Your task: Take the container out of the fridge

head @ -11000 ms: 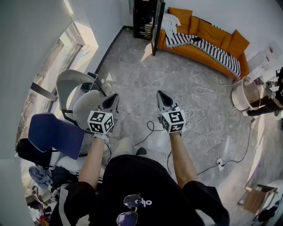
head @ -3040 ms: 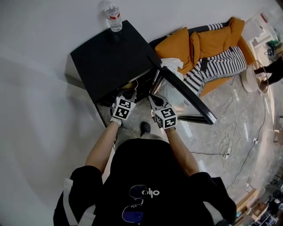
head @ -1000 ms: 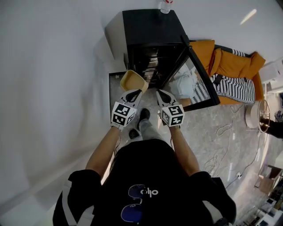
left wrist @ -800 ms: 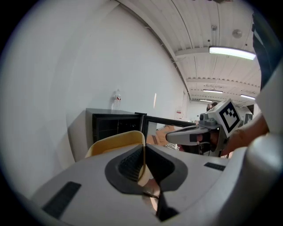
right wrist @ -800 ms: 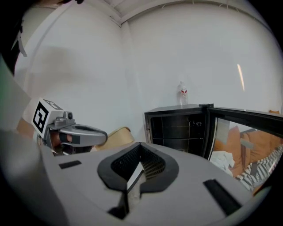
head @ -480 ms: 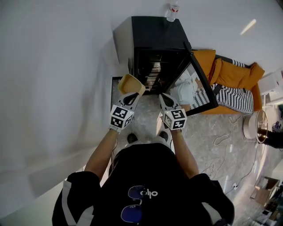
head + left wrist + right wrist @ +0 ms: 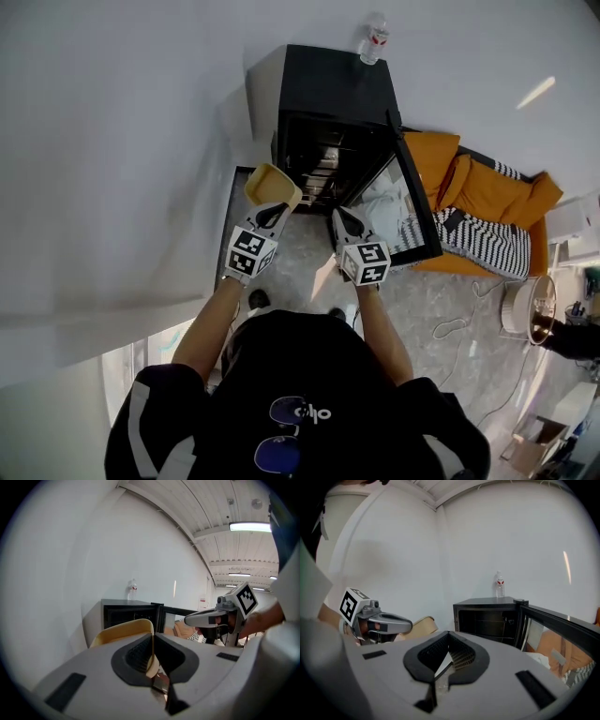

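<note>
A pale yellow container (image 7: 272, 185) hangs in the air in front of the open black fridge (image 7: 328, 94), outside it. My left gripper (image 7: 272, 214) is shut on the container's near rim, and the thin wall (image 7: 151, 653) stands pinched between its pads. In the right gripper view the container (image 7: 424, 624) shows behind the left gripper (image 7: 408, 625). My right gripper (image 7: 339, 220) hovers beside it on the right, shut with nothing in it (image 7: 449, 637). The fridge door (image 7: 403, 202) stands swung open to the right, and dark shelves show inside.
A water bottle (image 7: 375, 39) stands on top of the fridge, which sits against a white wall (image 7: 122, 141). An orange sofa (image 7: 497, 202) with a striped blanket lies behind the open door. Cables trail over the grey floor (image 7: 450, 309) at the right.
Three seconds ago my left gripper was at the fridge opening; now it holds the container out in front. Over the last second both grippers and the container kept their pose and the view shifted slightly.
</note>
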`<state>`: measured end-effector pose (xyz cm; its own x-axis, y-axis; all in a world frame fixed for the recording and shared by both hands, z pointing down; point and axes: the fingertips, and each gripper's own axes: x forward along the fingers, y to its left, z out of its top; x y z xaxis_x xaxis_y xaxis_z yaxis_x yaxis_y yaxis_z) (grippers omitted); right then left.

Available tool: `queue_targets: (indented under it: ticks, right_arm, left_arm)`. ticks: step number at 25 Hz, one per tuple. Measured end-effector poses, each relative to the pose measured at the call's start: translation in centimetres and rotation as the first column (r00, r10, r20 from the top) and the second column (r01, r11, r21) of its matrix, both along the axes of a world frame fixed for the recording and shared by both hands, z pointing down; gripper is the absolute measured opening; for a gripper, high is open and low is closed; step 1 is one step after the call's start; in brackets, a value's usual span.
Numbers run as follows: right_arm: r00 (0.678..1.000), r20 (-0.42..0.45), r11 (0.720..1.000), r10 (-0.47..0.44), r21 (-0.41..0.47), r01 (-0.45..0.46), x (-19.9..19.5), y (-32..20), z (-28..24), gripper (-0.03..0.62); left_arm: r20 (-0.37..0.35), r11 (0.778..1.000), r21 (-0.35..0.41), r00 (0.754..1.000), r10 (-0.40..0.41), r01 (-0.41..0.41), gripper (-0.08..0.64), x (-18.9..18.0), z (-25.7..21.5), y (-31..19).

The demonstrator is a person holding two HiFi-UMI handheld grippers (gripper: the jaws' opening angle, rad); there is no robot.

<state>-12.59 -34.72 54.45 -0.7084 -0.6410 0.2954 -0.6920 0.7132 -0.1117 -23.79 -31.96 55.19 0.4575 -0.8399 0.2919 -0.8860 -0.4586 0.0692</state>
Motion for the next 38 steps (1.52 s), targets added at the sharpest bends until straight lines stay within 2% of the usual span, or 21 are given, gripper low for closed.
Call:
queue_targets:
  ticks: [9, 19, 27, 38]
  right_arm:
    - [0.999, 0.025, 0.999, -0.034, 0.001, 0.034, 5.2, -2.2, -0.4, 0.008]
    - [0.999, 0.049, 1.0, -0.006, -0.011, 0.006, 9.9, -3.1, 0.3, 0.008]
    - [0.999, 0.048, 1.0, 0.014, -0.011, -0.014, 11.6, -3.1, 0.4, 0.008]
    - [0.999, 0.046, 1.0, 0.013, 0.0, -0.013, 12.0, -3.1, 0.0, 0.006]
  left_arm:
    - [0.032, 0.998, 0.024, 0.998, -0.052, 0.051, 0.02, 4.6, -1.3, -1.9]
    - [0.044, 0.999, 0.02, 0.998, -0.035, 0.034, 0.02, 9.2, -1.2, -3.1]
    - [0.047, 1.0, 0.015, 0.999, -0.02, 0.019, 0.02, 10.5, -1.3, -3.3]
    - [0.053, 1.0, 0.02, 0.999, -0.012, 0.011, 0.02, 10.8, -1.6, -3.2]
